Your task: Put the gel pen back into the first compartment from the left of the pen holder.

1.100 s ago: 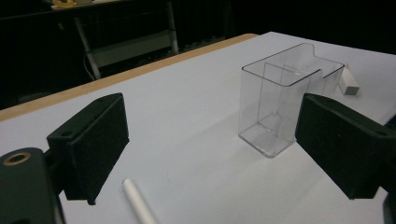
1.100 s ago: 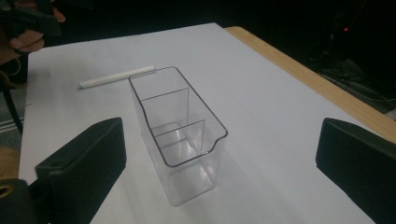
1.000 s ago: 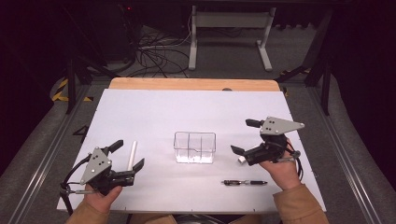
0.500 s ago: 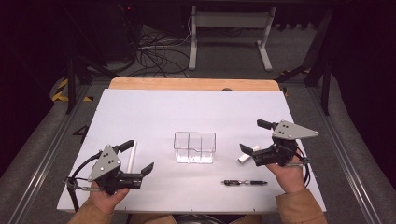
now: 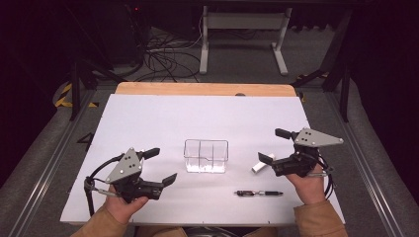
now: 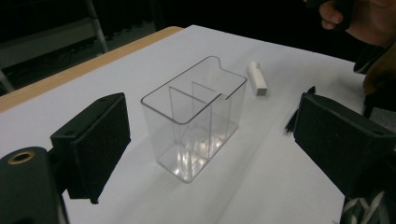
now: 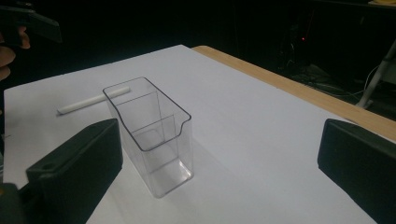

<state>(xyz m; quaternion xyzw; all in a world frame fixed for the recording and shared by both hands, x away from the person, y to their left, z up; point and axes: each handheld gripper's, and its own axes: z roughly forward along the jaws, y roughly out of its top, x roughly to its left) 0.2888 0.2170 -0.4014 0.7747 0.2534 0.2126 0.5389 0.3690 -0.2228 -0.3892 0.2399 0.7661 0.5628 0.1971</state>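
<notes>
At the near left of the white table (image 5: pixel 148 118), the left gripper (image 5: pixel 157 166) hangs above the surface in the person's left hand (image 5: pixel 126 207), its jaws standing wide with nothing between them; they have just been closing a little, and they point toward the middle of the table. In the left gripper view its two black pads (image 6: pixel 93 140) frame the clear plastic container (image 6: pixel 196 126), which stands upright some way beyond them, untouched, its inside split by thin clear walls into compartments that hold nothing. Across the table, at the near right, the right gripper (image 5: pixel 272 146) is held in the right hand (image 5: pixel 309 182), released as well, jaws spread and aimed at the same container from the other side. Just by its lower jaw a short white cap-like piece (image 5: pixel 259 166) lies flat on the table, to the right of the container and apart from it. A black pen (image 5: pixel 259 193) lies flat nearer the person, between the container and the right hand. In the right gripper view a thin white stick (image 7: pixel 93 100) lies on the table beyond the container, toward the left hand. Along the table's far edge runs a wooden strip (image 5: pixel 202 89).
</notes>
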